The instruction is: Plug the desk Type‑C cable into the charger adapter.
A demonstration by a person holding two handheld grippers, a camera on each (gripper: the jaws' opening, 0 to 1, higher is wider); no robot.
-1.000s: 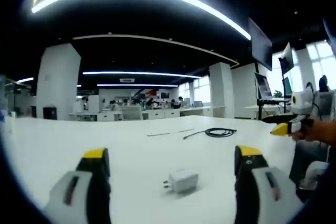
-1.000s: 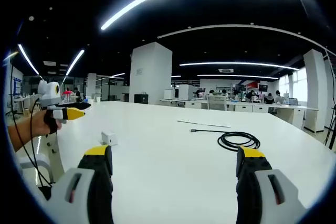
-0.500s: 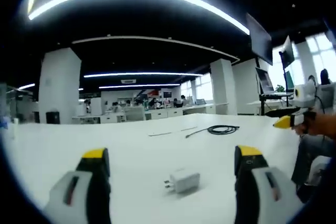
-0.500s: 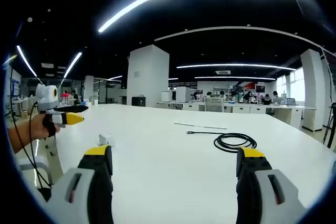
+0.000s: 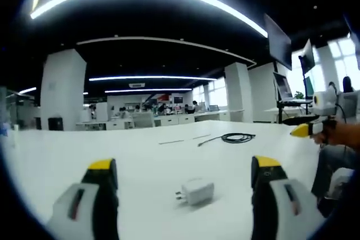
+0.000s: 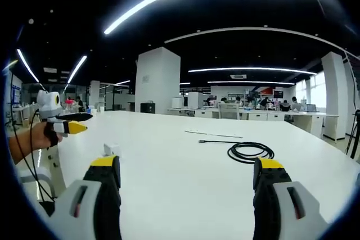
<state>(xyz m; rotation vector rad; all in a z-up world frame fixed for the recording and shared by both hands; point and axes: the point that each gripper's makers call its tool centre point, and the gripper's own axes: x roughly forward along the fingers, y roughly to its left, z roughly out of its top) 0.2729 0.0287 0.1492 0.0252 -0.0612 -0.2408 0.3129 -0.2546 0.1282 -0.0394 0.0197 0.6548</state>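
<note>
Left gripper: jaws wide apart, nothing between them, held low and level. Right gripper: same, jaws spread, nothing held. Each gripper shows at the other view's edge, gripped by a hand, yellow tips pointing forward.

No legible text or labels.

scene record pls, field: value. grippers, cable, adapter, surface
surface: white table
adapter: white charger adapter lying on the table between the left hand-held gripper jaws, prongs toward view left
cable: black cable, coiled, loose end trailing out over the table, unplugged
left hand-held gripper: open, holding nothing
right hand-held gripper: open, holding nothing, cable coil ahead near its right jaw
contact: neither gripper touches adapter or cable
</note>
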